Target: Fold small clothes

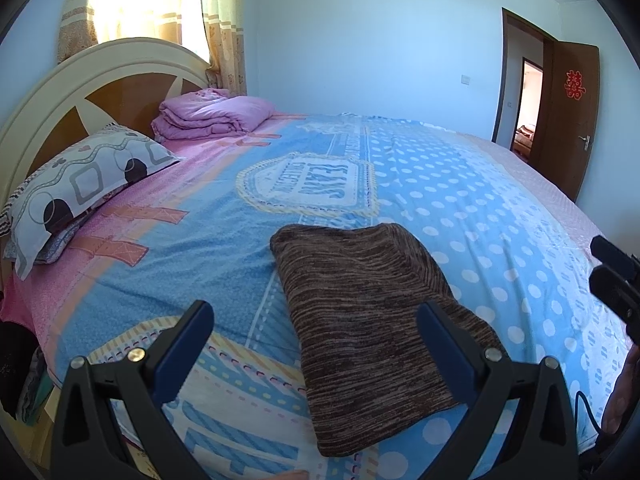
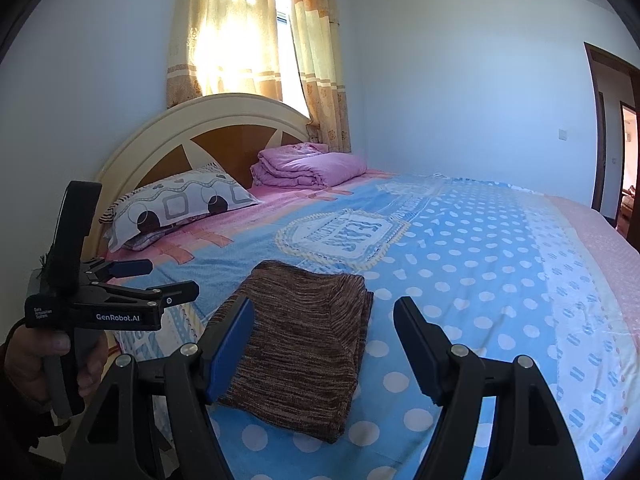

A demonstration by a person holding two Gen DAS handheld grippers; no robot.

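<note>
While both tongs, left and right, gape empty, a folded brown garment lies unobstructed on the bed, pillow and pink quilt well apart.

Daylight glare through curtains, sharp focus, fisheye bending, dark vignetted corners

The bed lies open to the right of and beyond the folded brown garment. At the far left, a pillow and a pink quilt crowd the headboard.
</note>
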